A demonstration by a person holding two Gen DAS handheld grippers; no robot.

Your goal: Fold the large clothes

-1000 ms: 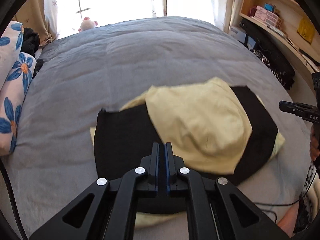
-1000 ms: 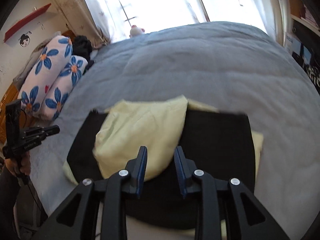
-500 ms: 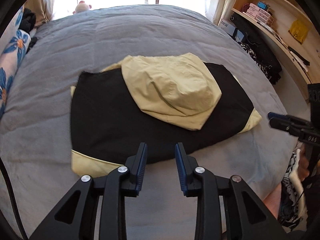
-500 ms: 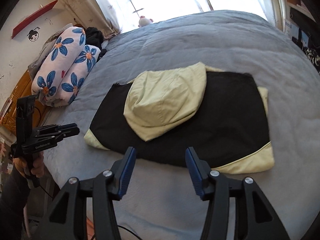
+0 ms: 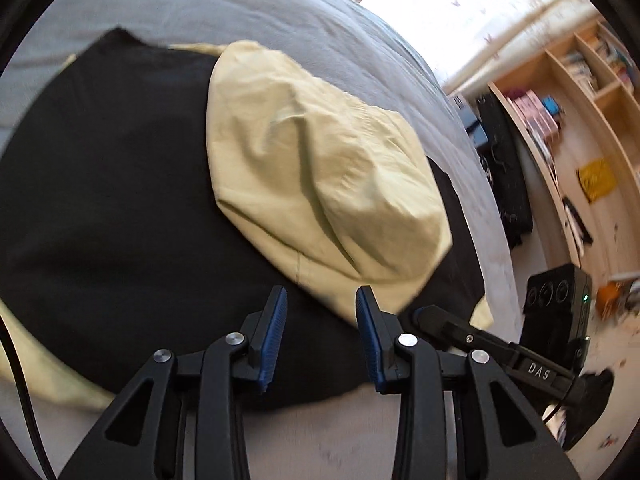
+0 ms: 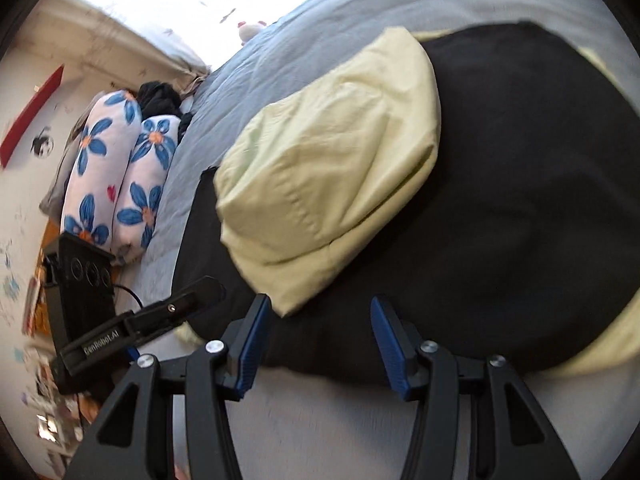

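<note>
both tongs (image 5: 320, 300) lowered, parted, over jacket (image 5: 120, 200)

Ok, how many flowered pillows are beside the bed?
2. Both lie side by side at the left of the right wrist view: the outer pillow and the inner pillow against the bed. More may be hidden.

Both claws have dropped low toward the near edge of the folded black and pale yellow hooded garment (image 5: 120, 200) on the bed, and both have rolled, so the room tilts. The left claw (image 5: 321, 320), shut a second ago, now stands parted. The right claw (image 6: 318, 326) has spread wider. Neither holds cloth.
</note>
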